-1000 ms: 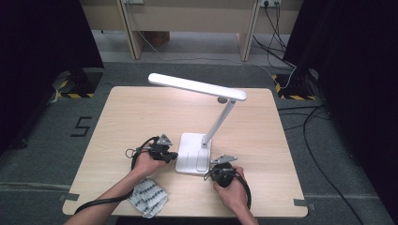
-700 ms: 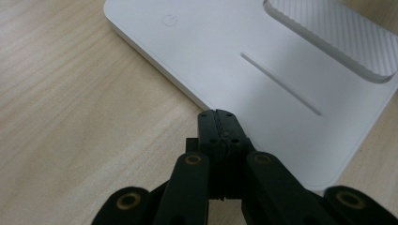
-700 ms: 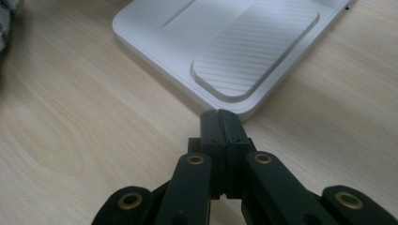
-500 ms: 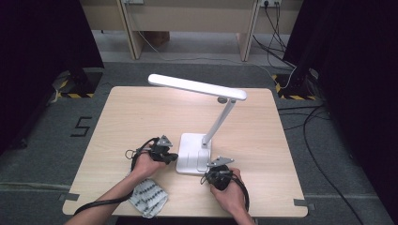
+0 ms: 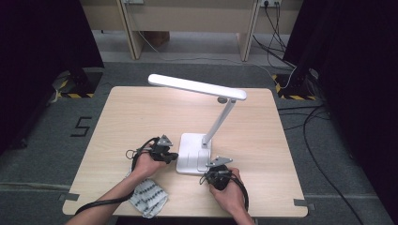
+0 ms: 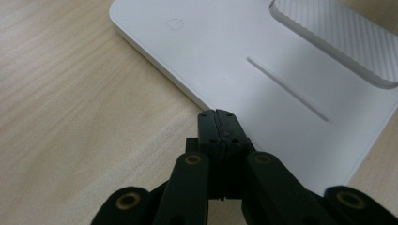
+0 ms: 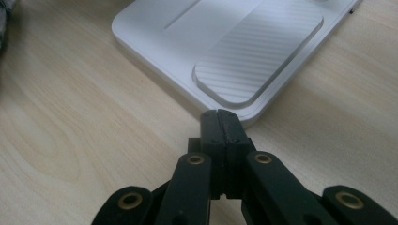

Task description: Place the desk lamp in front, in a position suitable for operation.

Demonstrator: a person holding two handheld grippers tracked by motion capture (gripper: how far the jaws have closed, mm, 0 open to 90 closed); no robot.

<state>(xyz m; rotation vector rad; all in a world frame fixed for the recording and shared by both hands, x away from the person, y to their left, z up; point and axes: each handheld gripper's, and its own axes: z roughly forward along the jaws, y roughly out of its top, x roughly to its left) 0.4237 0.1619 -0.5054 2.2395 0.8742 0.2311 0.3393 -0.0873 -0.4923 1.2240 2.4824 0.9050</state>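
High view: tabletop [image 5: 141, 112], light wood, takes the centre of frame. Desk lamp [image 5: 197, 119] stands centre-right of it; white bar head across upper centre, slanted arm down to the flat white base [image 5: 192, 152] at lower centre. Lamp upright, base flat on tabletop, nothing lifted.

Crumpled patterned cloth/bag [image 5: 149, 199] lies at lower left edge of tabletop, under the left forearm, apart from the lamp. Not in play as far as seen.

Left claw [image 5: 170, 155], lower centre-left: tips right at the left edge of base. Left gripper view: jaws pressed together, nothing between them; tips of the left claw [image 6: 217, 112] meet the rim of the base [image 6: 244, 51], contact or just short, can't tell which. Power symbol [image 6: 174, 23] sits upper left of that frame, well apart from the tips.

Right claw [image 5: 212, 169], lower centre: just below the base's near corner. Right gripper view: right claw [image 7: 219, 112] clenched on nothing, tips just short of the base [image 7: 169, 33] corner, beside the ribbed pad [image 7: 258, 56].

Progress, judged: early approach stage. Both claws positioned at the base; no grip, no press on the switch yet. Remaining: open claws or shift to the switch/base, then act on the lamp.
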